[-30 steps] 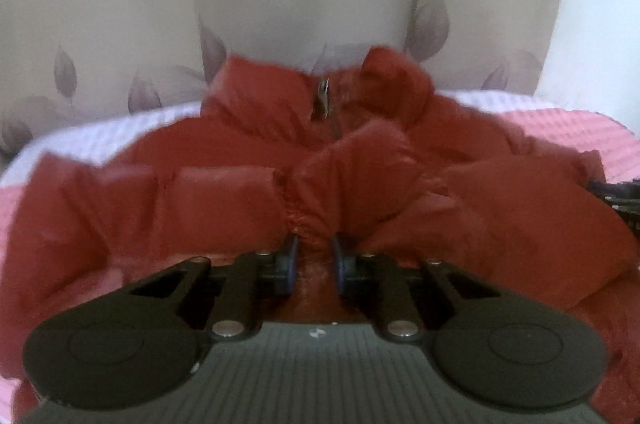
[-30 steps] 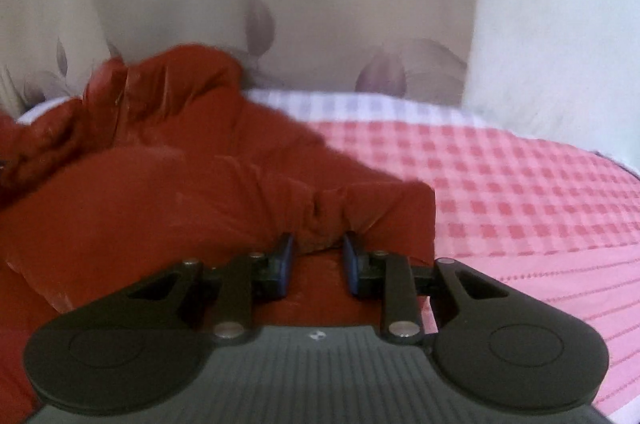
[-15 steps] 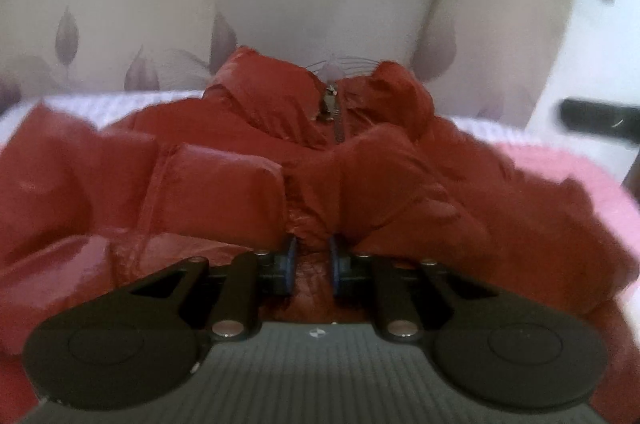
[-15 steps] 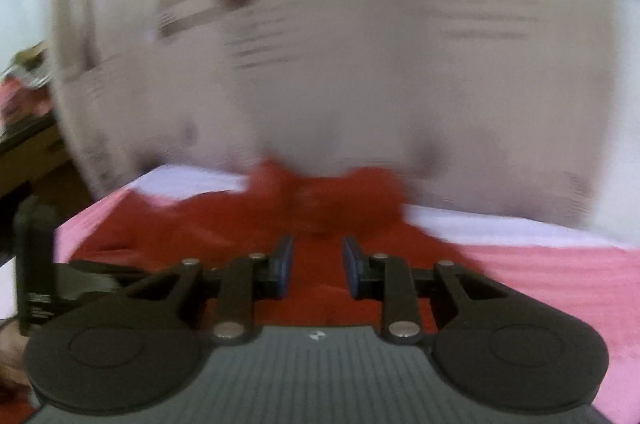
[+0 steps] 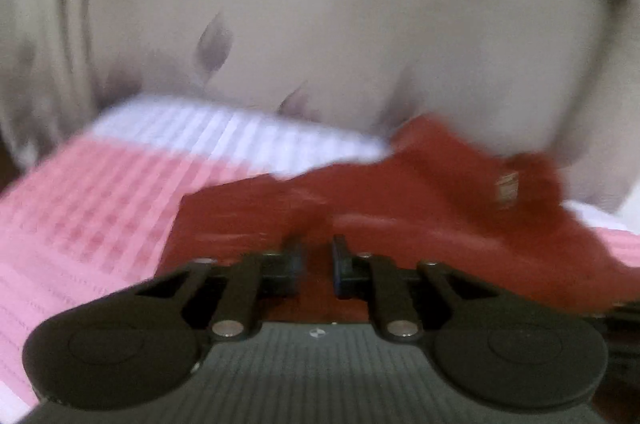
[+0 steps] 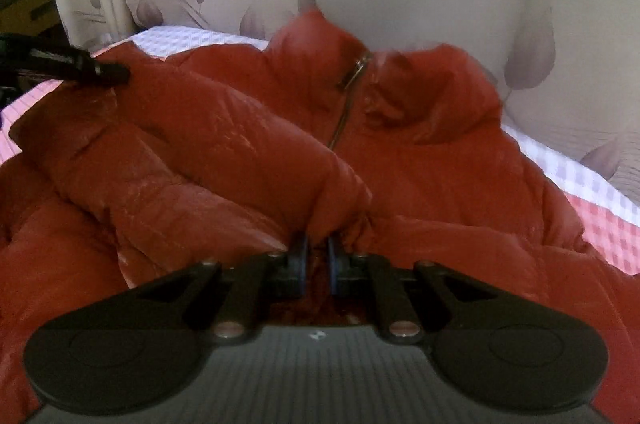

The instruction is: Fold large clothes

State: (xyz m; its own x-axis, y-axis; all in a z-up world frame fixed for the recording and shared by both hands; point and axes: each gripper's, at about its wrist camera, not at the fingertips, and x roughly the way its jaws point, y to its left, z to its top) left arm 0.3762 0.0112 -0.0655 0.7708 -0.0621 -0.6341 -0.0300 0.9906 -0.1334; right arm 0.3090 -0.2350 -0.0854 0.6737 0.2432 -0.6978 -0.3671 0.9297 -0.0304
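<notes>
The red puffer jacket (image 6: 248, 160) is lying on the pink-and-white checked bedsheet (image 5: 92, 208), its zipper (image 6: 348, 96) running up to the collar. The right gripper (image 6: 317, 258) is pinching a sleeve cuff. The left gripper (image 5: 316, 256) is hovering over the jacket, fingers slightly parted (view blurred), gripping nothing visible.

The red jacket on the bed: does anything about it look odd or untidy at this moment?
The red jacket is bunched, not flat: a puffy sleeve lies diagonally across its front, covering the lower zipper. The right gripper pinches the sleeve's cuff. The left wrist view is blurred, so the left gripper's grasp is unclear.
</notes>
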